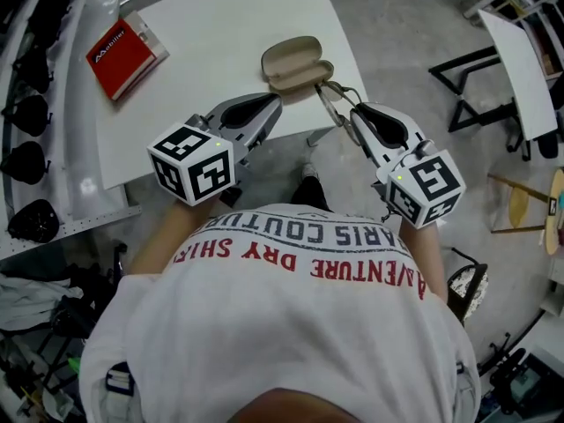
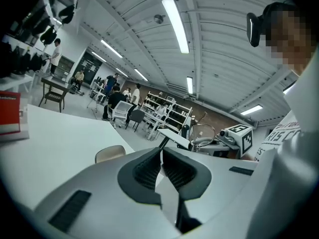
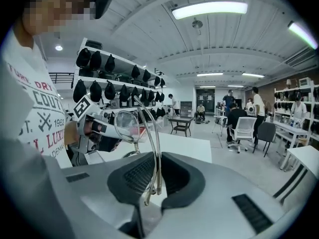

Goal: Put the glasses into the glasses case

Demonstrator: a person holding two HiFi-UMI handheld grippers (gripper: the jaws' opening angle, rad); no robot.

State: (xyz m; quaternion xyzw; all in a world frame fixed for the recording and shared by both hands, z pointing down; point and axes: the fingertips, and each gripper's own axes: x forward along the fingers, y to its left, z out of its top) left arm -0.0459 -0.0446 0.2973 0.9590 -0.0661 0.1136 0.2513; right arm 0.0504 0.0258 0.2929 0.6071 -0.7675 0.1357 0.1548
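White table [image 1: 220,51] bears oval beige case [image 1: 295,64]; right tongs [image 1: 356,112] pinch wire-rimmed glasses [image 3: 127,126]; left tongs [image 2: 160,152] closed, empty.

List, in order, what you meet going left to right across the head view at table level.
red packet → left claw → open glasses case → glasses → right claw, shut on the glasses
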